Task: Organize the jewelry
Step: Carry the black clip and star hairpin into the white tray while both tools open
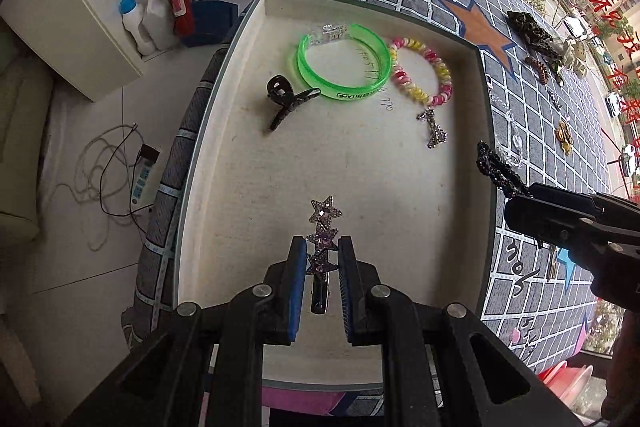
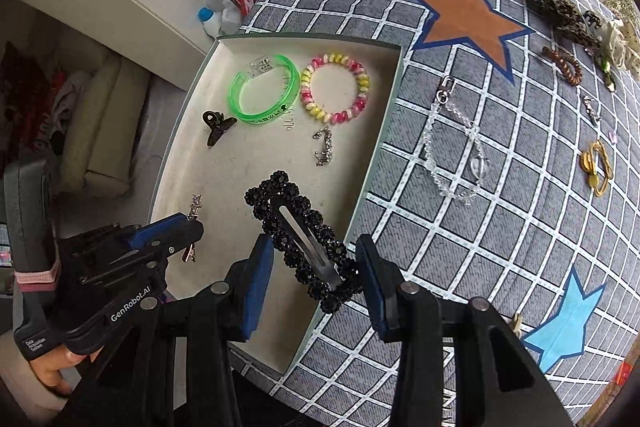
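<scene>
the left gripper (image 1: 322,253) is closed narrow on the star hair clip (image 1: 323,227), held above the near part of the tray (image 1: 224,131), probably to lay it beside the green bangle (image 1: 344,67). the right gripper (image 2: 316,267) clamps the black beaded clip (image 2: 304,239) over the tray's right edge, for the same reason i think.

"GenRobot.AI" in white on the left gripper (image 2: 195,227) body, "Data Acquisition System" on its handle, black print on the green bangle (image 1: 343,61) too small to read
</scene>
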The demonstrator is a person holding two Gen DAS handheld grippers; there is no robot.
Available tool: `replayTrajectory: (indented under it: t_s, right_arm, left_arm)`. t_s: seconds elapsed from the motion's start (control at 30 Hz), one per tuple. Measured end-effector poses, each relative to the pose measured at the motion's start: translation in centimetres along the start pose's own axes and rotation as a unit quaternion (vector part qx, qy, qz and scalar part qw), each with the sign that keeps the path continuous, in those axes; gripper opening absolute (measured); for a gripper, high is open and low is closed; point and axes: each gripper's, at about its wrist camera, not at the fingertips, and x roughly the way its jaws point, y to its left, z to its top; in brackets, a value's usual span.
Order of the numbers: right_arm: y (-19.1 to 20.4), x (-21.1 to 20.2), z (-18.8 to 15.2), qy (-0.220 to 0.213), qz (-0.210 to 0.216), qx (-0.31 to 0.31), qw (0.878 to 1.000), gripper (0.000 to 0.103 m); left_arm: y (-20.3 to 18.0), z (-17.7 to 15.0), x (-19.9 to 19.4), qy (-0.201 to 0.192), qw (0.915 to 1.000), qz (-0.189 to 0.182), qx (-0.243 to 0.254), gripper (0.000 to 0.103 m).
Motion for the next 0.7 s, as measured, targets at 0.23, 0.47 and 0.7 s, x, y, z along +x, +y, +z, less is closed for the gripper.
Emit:
replayTrajectory:
  t_s: [0.23, 0.47, 0.7]
  right_arm:
    - [1.8, 4.5, 2.5, 0.037, 0.005, -0.004, 0.999, 0.046]
    - [2.4, 7.0, 4.4, 0.044, -0.011, -0.003, 0.999, 0.046]
    - [2.3, 8.1, 5.5, 0.043, -0.028, 0.005, 0.999, 0.046]
  left_arm:
    - [0.7, 0.8, 1.4, -0.003, 0.9999, 0.013, 0.000, 0.022]
    - [0.7, 1.9, 2.1, -0.011, 0.9998, 0.017, 0.002, 0.022]
    - [0.4, 2.2, 2.8, -0.011, 0.9996, 0.027, 0.005, 0.022]
